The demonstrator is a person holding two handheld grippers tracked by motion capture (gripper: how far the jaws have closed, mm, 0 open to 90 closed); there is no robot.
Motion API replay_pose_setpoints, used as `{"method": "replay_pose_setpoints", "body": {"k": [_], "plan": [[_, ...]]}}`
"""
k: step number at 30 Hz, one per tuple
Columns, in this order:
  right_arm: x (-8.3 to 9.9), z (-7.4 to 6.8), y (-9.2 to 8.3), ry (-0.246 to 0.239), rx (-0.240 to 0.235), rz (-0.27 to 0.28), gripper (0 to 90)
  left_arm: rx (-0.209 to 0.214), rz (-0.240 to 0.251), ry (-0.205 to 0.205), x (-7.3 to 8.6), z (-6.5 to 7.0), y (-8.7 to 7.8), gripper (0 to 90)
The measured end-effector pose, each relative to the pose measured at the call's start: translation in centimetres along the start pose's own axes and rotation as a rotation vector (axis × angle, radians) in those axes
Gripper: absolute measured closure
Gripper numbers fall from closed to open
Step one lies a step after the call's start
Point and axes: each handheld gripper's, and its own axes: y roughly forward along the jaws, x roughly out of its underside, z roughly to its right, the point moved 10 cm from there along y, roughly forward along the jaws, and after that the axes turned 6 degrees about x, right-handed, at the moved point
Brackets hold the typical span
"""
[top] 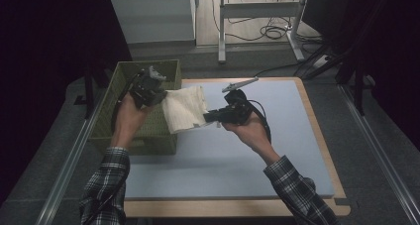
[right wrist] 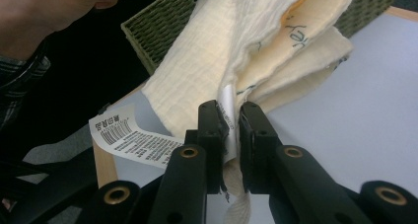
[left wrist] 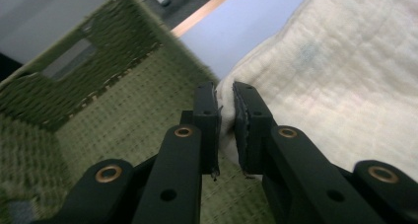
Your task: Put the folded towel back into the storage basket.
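Note:
A folded cream cloth (top: 184, 107) hangs in the air between my two grippers, over the right side of a green woven basket (top: 124, 76). My left gripper (top: 154, 93) is shut on the cloth's left edge above the basket; its black jaws pinch the cream cloth (left wrist: 315, 61), with the basket's floor (left wrist: 133, 120) below. My right gripper (top: 210, 117) is shut on the cloth's lower right corner. There the jaws clamp the cream cloth (right wrist: 231, 51) together with its white care label (right wrist: 125, 137).
A pale blue mat (top: 247, 145) covers the wooden table (top: 317, 131), and the basket stands on its left part. A white desk frame (top: 257, 12) and cables (top: 272, 31) lie on the floor beyond. A metal rail (top: 64, 170) runs along the left.

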Motion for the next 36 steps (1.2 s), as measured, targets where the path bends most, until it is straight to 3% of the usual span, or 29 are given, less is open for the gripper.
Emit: {"method": "replay_pose_setpoints", "body": {"k": [13,29,36], "plan": [[-2.5,-2.6,5.0,-0.023,-0.022,-0.007,80.8,-0.077,-0.018,-0.065,2.9,-4.4,-1.0,81.3],[-3.1,-5.6,12.3,-0.016,-0.024,-0.064,80.5,-0.149,-0.065,-0.130,7.4,-8.5,-1.1,81.2],[-2.7,-6.7,15.2,-0.021,0.011,-0.103,80.3,-0.164,-0.076,-0.145,9.3,-9.8,-1.1,80.8]]}}
